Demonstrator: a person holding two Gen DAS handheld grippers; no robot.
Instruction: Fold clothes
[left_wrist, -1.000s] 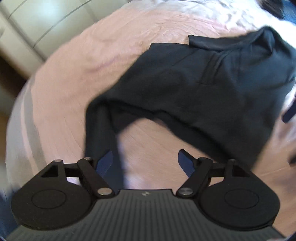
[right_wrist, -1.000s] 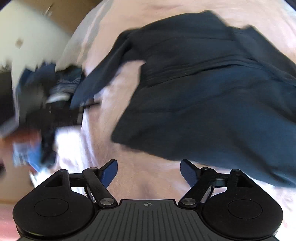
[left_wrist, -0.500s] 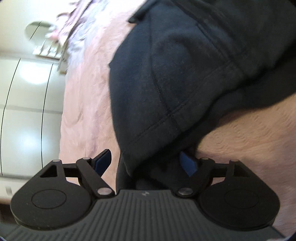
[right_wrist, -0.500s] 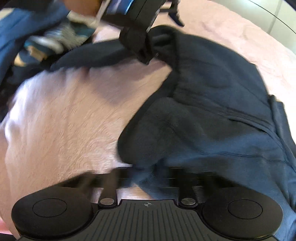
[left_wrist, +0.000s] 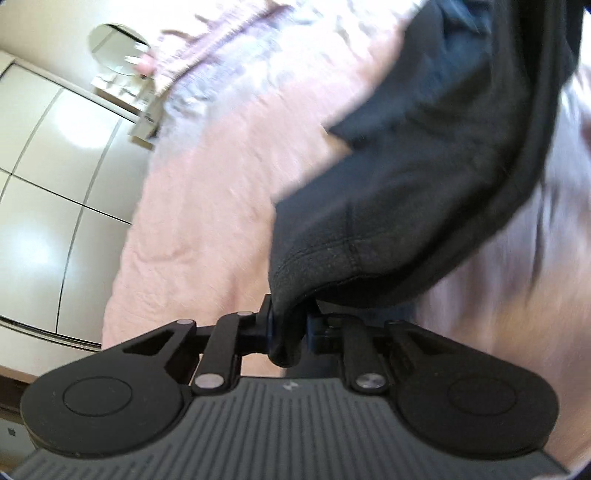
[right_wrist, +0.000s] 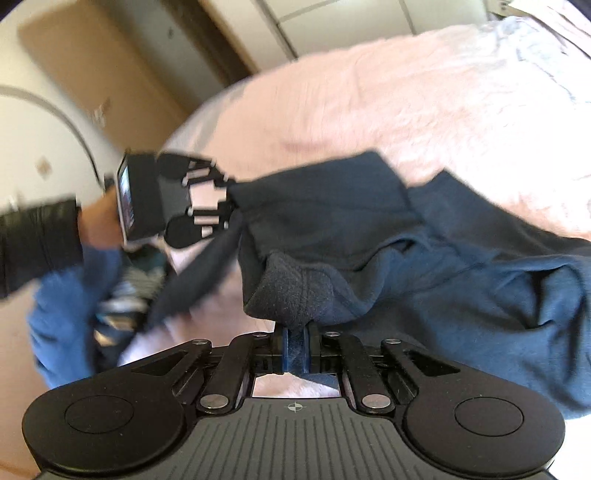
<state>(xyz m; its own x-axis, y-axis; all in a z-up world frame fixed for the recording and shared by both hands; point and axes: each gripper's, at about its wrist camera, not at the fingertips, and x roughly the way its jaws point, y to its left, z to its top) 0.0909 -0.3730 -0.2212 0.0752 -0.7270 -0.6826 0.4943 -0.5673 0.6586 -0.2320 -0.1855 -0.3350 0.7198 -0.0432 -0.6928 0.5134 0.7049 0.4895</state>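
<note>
**Both grippers pinching a dark garment above a pink bedspread**

A pink bedspread (right_wrist: 424, 99) fills the background of both views; pale cabinet doors (left_wrist: 48, 177) stand beyond its far edge in the left wrist view, with a round mirror (left_wrist: 118, 48) above them. The left gripper (left_wrist: 290, 330) has its jaws pressed together on a hemmed edge of the dark garment (left_wrist: 424, 177), a fold of cloth bunched between the blue pads. From the jaws the fabric rises ahead and to the right, clear of the bedspread there. The right gripper (right_wrist: 295, 349) likewise has its jaws closed on a thick fold of the dark garment (right_wrist: 461, 280), which spreads ahead and to the right of the jaws. Ahead and to the left of the right jaws, the left gripper (right_wrist: 231, 201) grips a second edge of the same garment. Below it lies a blurred heap of blue clothing (right_wrist: 70, 314), left of the jaws.
</note>
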